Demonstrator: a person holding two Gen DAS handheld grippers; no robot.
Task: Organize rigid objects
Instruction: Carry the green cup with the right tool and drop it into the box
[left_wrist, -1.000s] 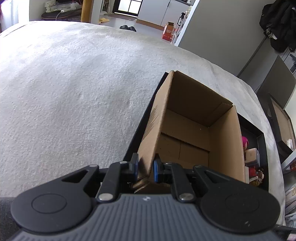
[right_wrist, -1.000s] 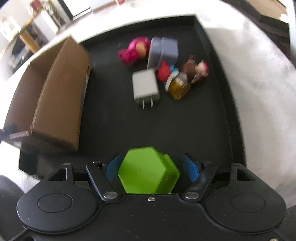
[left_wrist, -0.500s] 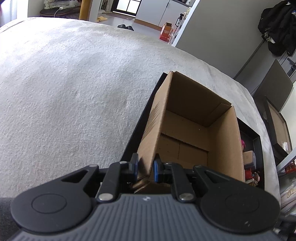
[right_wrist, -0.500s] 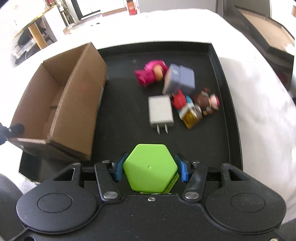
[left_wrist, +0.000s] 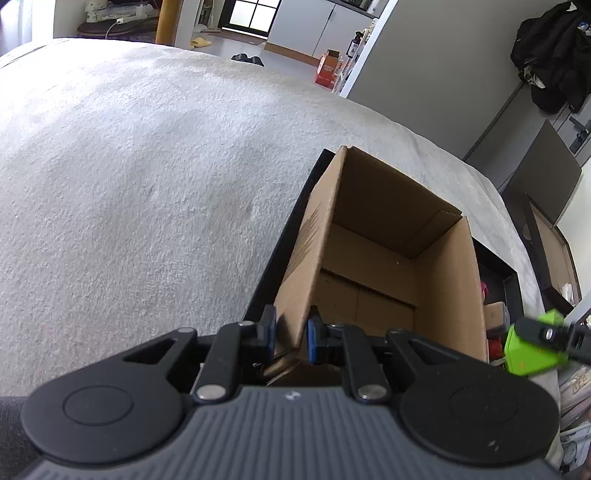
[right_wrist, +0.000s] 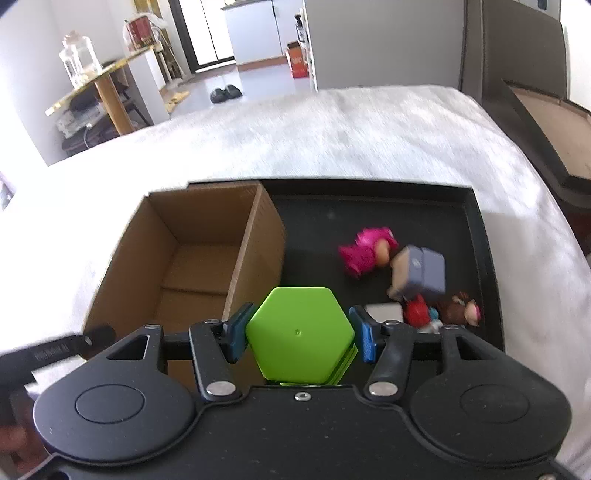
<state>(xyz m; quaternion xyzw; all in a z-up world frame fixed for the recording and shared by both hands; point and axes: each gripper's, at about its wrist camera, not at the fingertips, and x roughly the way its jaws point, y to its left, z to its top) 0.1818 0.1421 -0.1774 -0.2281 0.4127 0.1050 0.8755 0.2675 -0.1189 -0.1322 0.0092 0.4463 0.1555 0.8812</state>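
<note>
1. So, the left gripper (left_wrist: 290, 330) is clamped onto the near wall of the cardboard box (left_wrist: 388, 258), steadying it where it sits at one end of the black tray (right_wrist: 480, 258) on the bed.
2. The right gripper (right_wrist: 300, 334) is squeezing the green hexagonal block (right_wrist: 299, 334), holding it in the air just beside the box's right wall, not over the opening yet.
3. Looks like the carry-to-box step to me. Next move probably needs a shift left until the block clears the rim, then a release.
4. Still loose on the tray: pink figure (right_wrist: 365, 251), grey cube (right_wrist: 419, 275), white charger (right_wrist: 384, 314), brown figure (right_wrist: 460, 312).
</note>
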